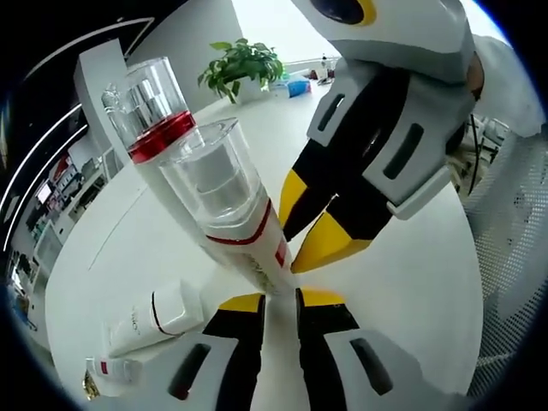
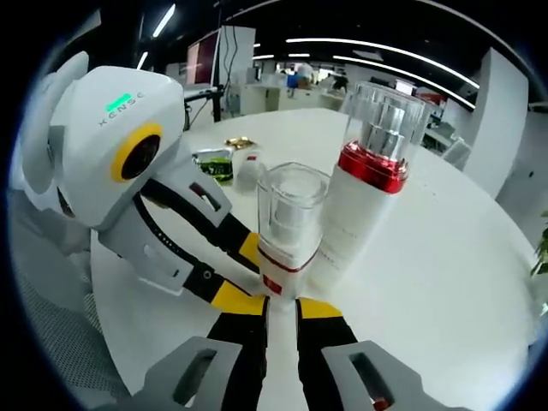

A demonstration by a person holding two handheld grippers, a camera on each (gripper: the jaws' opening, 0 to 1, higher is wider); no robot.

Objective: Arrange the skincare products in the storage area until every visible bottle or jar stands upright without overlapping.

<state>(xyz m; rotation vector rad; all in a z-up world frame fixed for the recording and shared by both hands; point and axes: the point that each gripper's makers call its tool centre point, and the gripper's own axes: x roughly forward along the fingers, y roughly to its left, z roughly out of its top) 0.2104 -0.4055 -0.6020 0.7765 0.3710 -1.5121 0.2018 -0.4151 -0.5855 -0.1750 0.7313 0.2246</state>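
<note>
White plastic, the small bottle (image 2: 289,227) looks light, top-heavy and slick; both grippers' fingers, left (image 1: 280,301) and right (image 2: 282,306), pinch its base just beside the tall bottle (image 2: 364,184).

Two clear-capped white bottles (image 2: 289,231), (image 2: 364,184) stand upright, touching, on the table.

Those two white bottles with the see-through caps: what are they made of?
The taller white bottle with the red collar looks like glossy opaque plastic; its clear cap, hard transparent plastic, reveals a silvery pump. The shorter white bottle with the thin red band looks alike, clear-capped too. Glass can't be ruled out.
</note>
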